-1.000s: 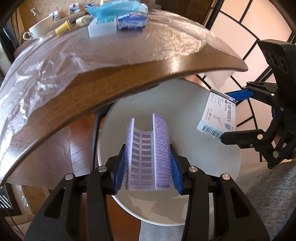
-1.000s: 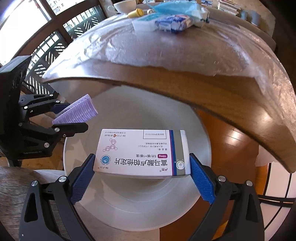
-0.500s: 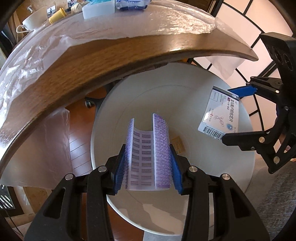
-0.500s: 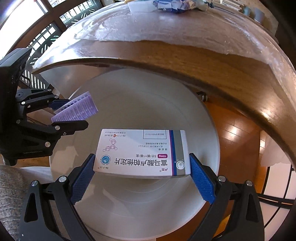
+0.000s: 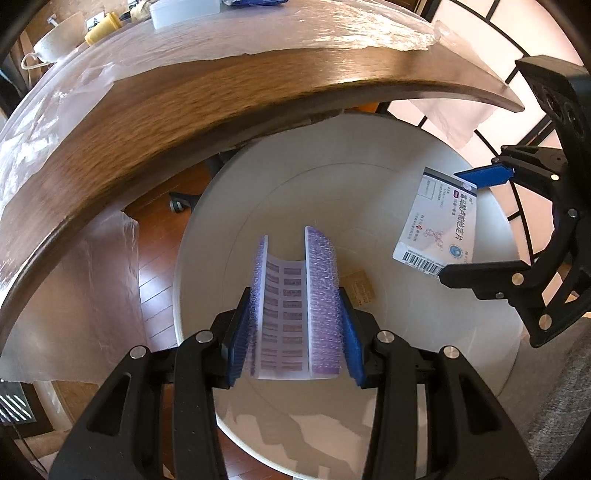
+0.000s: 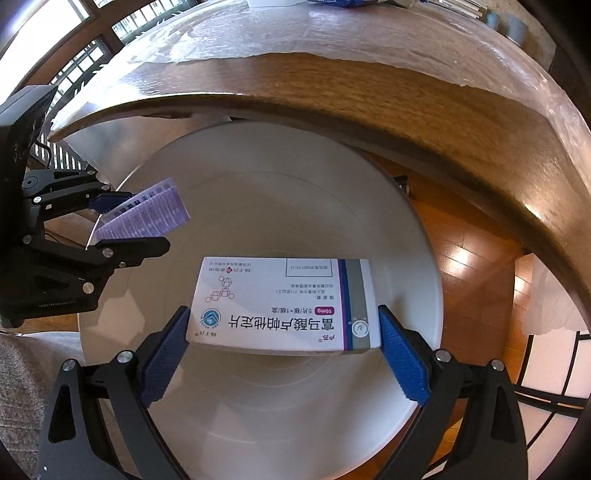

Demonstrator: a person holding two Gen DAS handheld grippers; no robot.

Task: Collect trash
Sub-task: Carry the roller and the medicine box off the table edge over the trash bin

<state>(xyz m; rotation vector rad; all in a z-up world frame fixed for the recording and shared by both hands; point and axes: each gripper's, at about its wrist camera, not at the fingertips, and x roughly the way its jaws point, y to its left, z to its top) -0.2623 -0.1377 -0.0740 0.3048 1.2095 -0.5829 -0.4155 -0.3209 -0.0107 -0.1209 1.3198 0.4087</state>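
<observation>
My left gripper [image 5: 293,325] is shut on a bent purple blister pack [image 5: 295,306], held over the open white waste bin [image 5: 207,206]. My right gripper [image 6: 284,350] is shut on a white medicine box [image 6: 284,306] with a purple and grey band, also above the white waste bin [image 6: 413,236]. In the left wrist view the right gripper [image 5: 476,221] and the medicine box [image 5: 437,225] hang at the bin's right side. In the right wrist view the left gripper [image 6: 122,221] with the blister pack [image 6: 144,218] is at the left. A small tan scrap [image 5: 360,288] lies on the bin's bottom.
The wooden table edge [image 5: 184,110], covered with clear plastic sheet [image 5: 295,33], overhangs the bin's far side. A white cup [image 5: 55,40], a yellow cap [image 5: 101,27] and a white box [image 5: 184,11] sit on the table. Wood floor [image 6: 469,266] surrounds the bin.
Both grippers have sunk toward the bin, which fills more of each view; the table edge has shifted up in the frames. Both grips are unchanged.
</observation>
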